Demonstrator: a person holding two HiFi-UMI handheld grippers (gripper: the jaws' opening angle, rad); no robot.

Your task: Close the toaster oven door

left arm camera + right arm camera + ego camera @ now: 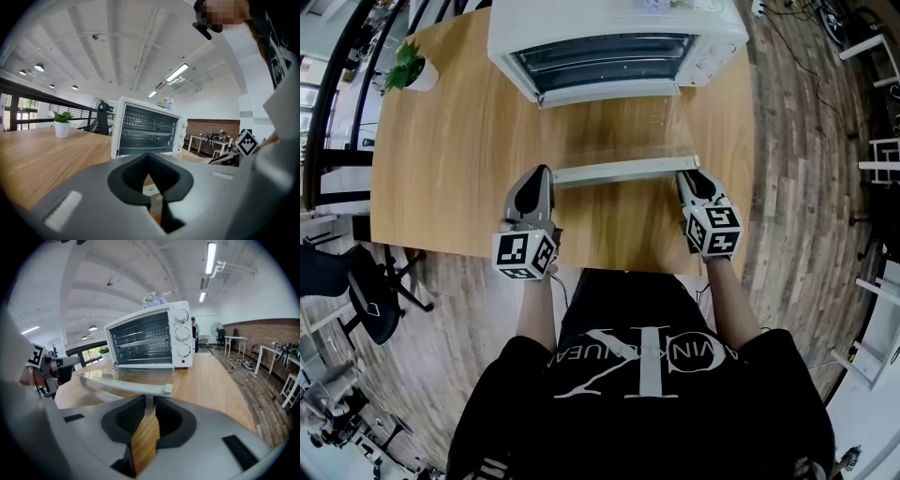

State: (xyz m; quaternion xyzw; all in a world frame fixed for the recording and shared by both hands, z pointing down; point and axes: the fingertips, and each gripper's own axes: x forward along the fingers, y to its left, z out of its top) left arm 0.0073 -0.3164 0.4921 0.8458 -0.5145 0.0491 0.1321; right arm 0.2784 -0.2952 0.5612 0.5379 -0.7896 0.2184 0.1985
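The white toaster oven (pixel 619 37) stands at the far side of the wooden table (pixel 450 159), its glass door (pixel 619 131) folded down flat toward me and the racks showing inside. The door's pale handle bar (pixel 623 171) runs along its near edge. My left gripper (pixel 541 174) is shut and empty by the bar's left end; my right gripper (pixel 685 178) is shut and empty by its right end. In the left gripper view the oven (pixel 147 133) lies ahead of the left gripper (pixel 151 177). In the right gripper view the handle bar (pixel 126 386) sits just beyond the right gripper (pixel 149 408).
A small potted plant (pixel 411 67) stands at the table's far left corner. An office chair (pixel 356 291) is on the floor to my left. The table's near edge (pixel 619 267) lies just behind both grippers, with wooden flooring to the right.
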